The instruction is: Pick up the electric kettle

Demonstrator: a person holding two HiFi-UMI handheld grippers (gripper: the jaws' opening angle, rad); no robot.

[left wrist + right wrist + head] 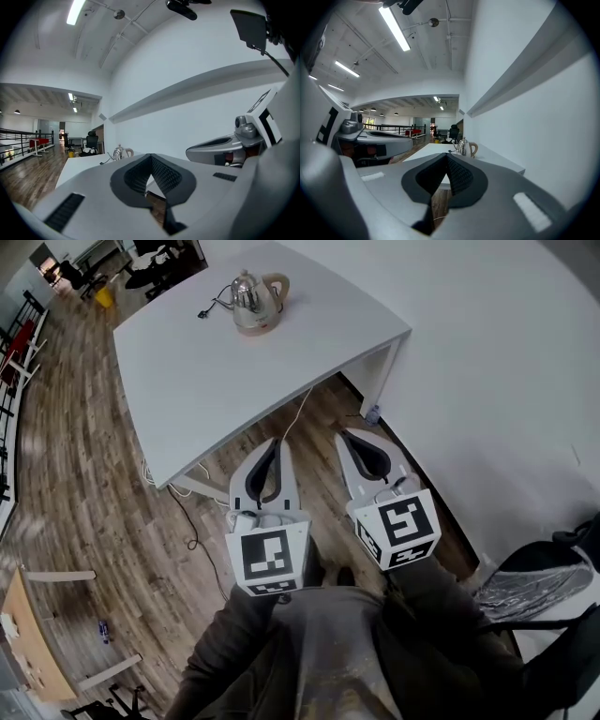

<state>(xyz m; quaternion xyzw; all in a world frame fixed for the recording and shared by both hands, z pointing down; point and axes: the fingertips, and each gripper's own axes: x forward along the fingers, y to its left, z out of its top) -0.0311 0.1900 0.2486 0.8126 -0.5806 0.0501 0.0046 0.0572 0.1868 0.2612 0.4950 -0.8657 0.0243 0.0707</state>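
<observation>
**A:** Which step is in hand?

**B:** I judge it to be the reach, at its very start. The left gripper [276, 442] and the right gripper [350, 435] are side by side over the brown plank floor [84, 512]. Both are short of the near edge of the white rectangular table [206, 390] and well apart from the target.

**A:** And the jaws?

**B:** Each gripper view shows the dark ribbed pads pressed together at the tips with nothing between them. Both grippers are closed and empty.

**A:** Where is the target?

**B:** The shiny steel electric kettle [251, 298] stands upright on the far part of the table, toward the side by the white wall. Both gripper views show it small, above the closed tips.

**A:** How does it look?

**B:** It has a rounded mirror-bright body with a small knob on the lid. A tan loop handle [280, 285] is on the wall side, and the spout points the other way. It seems to sit on a low round base [256, 329]. A thin black cord [214, 306] runs from it across the tabletop, and its plug end lies loose there.

**A:** What does the next move call for?

**B:** The grippers have to come forward over the tabletop, and at least one must open before it arrives. The handle looks like the surest hold, since the polished body would probably slip. The cord may drag when the kettle is lifted, and the base may stay behind.
</observation>
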